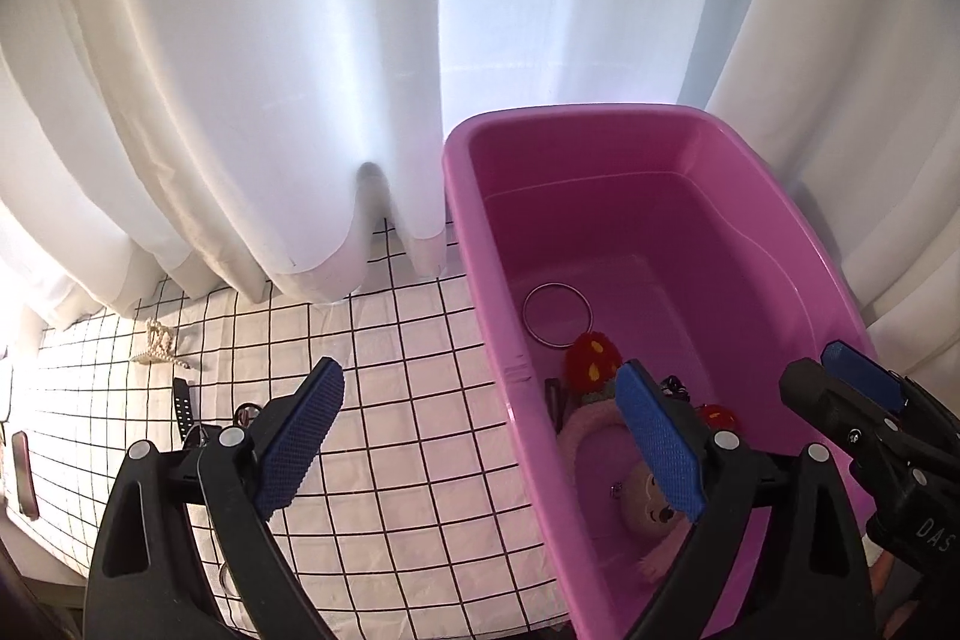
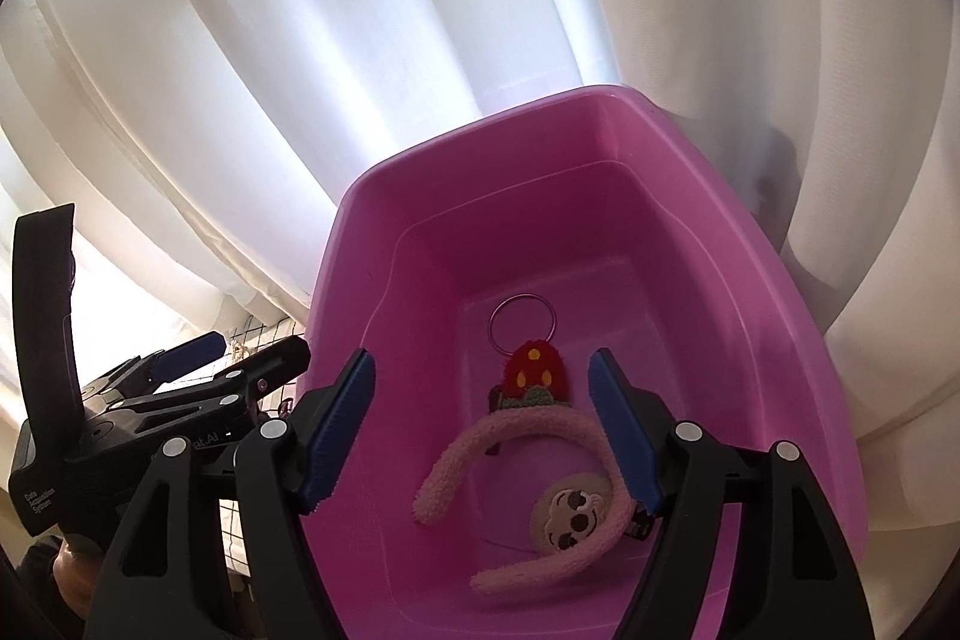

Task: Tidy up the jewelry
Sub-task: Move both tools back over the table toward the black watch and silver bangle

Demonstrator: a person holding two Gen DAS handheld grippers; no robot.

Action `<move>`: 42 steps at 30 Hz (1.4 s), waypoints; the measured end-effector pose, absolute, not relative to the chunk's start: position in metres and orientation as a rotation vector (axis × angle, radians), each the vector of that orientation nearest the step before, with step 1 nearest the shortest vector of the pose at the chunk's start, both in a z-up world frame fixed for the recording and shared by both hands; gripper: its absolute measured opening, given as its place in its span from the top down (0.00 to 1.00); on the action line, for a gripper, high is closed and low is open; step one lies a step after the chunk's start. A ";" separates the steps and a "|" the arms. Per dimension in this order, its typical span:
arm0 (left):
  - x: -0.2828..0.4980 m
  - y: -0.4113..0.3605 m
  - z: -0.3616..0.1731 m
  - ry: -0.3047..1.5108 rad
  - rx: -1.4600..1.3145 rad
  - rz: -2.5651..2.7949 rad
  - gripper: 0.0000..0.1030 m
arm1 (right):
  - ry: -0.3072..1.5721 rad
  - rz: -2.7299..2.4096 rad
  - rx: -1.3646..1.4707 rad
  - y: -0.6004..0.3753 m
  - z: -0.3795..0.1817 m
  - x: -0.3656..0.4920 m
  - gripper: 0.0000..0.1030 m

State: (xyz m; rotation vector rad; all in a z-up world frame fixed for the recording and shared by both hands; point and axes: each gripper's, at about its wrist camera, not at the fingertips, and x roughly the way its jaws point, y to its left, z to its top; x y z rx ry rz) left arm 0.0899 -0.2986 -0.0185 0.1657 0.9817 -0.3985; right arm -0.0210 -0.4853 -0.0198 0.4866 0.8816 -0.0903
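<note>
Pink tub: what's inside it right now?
Inside the pink tub: a metal ring, a red strawberry plush, and a fuzzy pink headband with a cartoon face patch. A dark item under the plush is mostly covered.

Ring (image 2: 522,322), headband (image 2: 528,478) in tub (image 2: 336,280); hair claw (image 1: 157,343) left on tablecloth (image 1: 390,400)

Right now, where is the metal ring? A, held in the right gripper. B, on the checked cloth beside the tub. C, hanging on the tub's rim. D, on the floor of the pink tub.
D: the ring lies flat on the floor of the tub, just beyond the strawberry, and both grippers are open and empty.
</note>
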 end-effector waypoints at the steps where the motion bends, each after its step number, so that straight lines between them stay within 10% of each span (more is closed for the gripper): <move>1: 0.089 -0.291 -0.018 0.982 0.159 -0.391 0.12 | 0.886 -0.085 0.484 -0.482 -0.019 -0.019 0.31; 23: 0.091 -0.008 -0.012 0.942 0.079 -0.058 0.08 | 0.842 0.040 0.346 -0.317 0.012 0.012 0.29; 42: 0.115 0.097 -0.085 0.976 0.077 -0.147 0.08 | 0.996 0.006 0.327 -0.157 -0.077 -0.008 0.29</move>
